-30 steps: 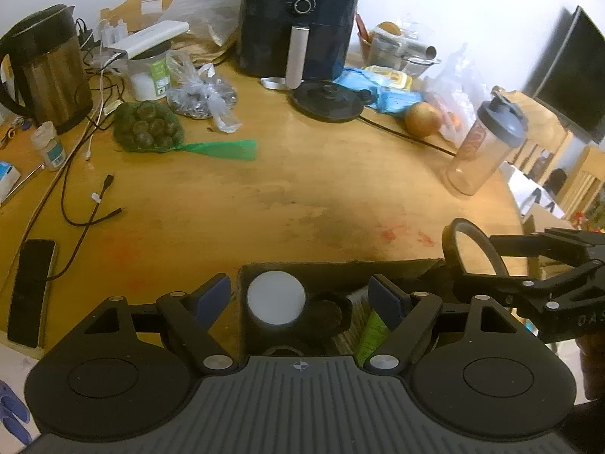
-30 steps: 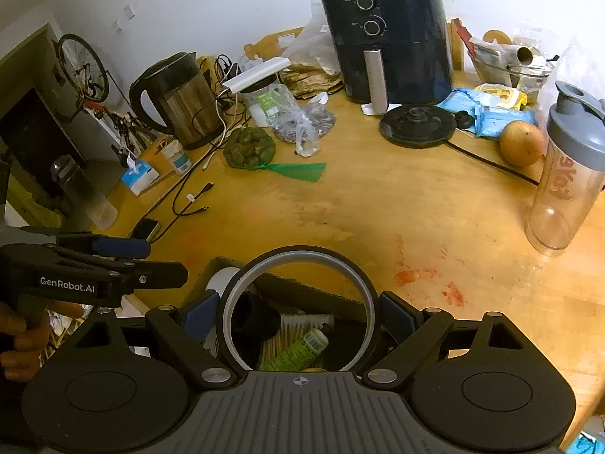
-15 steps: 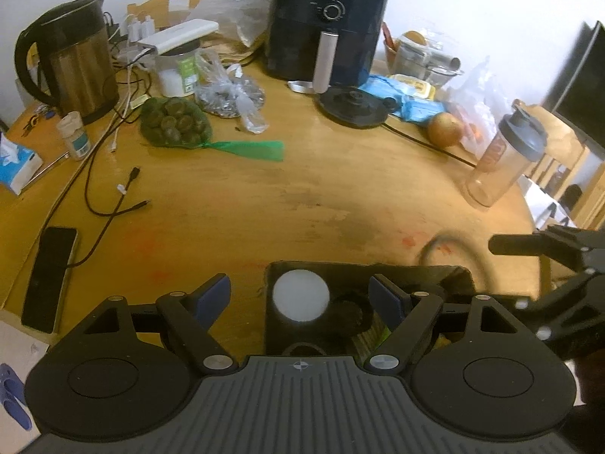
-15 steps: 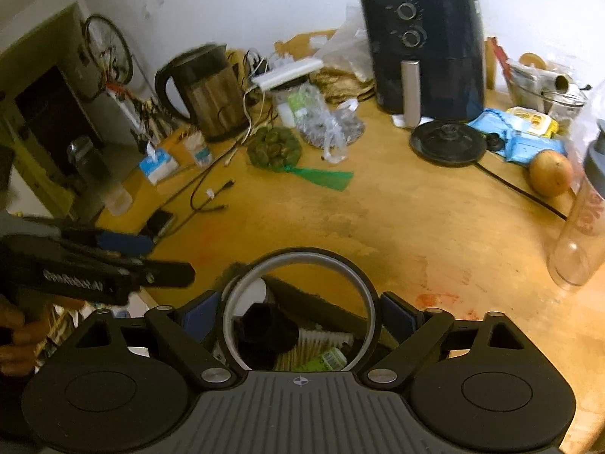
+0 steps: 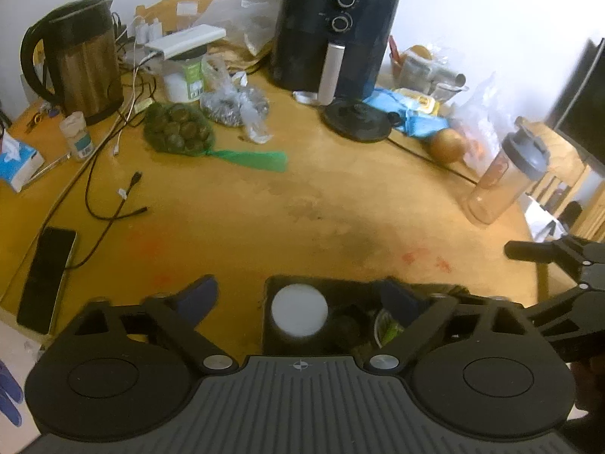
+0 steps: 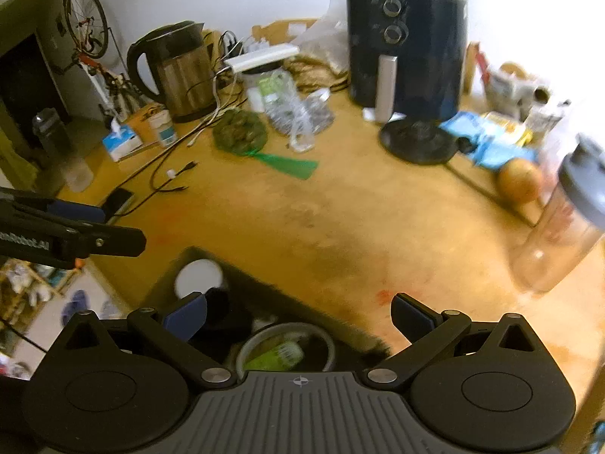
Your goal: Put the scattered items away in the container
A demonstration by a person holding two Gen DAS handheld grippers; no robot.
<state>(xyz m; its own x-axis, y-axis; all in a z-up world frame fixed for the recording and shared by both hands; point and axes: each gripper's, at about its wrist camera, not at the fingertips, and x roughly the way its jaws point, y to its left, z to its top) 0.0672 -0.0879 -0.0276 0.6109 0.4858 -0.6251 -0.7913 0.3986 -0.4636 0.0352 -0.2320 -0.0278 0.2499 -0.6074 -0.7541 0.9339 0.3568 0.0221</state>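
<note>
Left gripper (image 5: pixel 298 295): jaws opening, nothing between the pads, poised above the container (image 5: pixel 340 287). Right gripper (image 6: pixel 298 316): jaws spread wide, empty. Container: dark box at 6 o'clock on the wooden table (image 5: pixel 302 196), holding a white-lidded jar (image 5: pixel 299 310), a metal-rimmed ring (image 6: pixel 286 348) and a green tube (image 6: pixel 278 353). Air fryer (image 5: pixel 334 34) at 12 o'clock; kettle (image 5: pixel 81 56) at 10 o'clock; shaker bottle (image 5: pixel 506 178) at 3 o'clock.

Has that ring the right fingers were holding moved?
Yes. The ring has dropped from between the right gripper fingers into the dark container, below the table edge.
</note>
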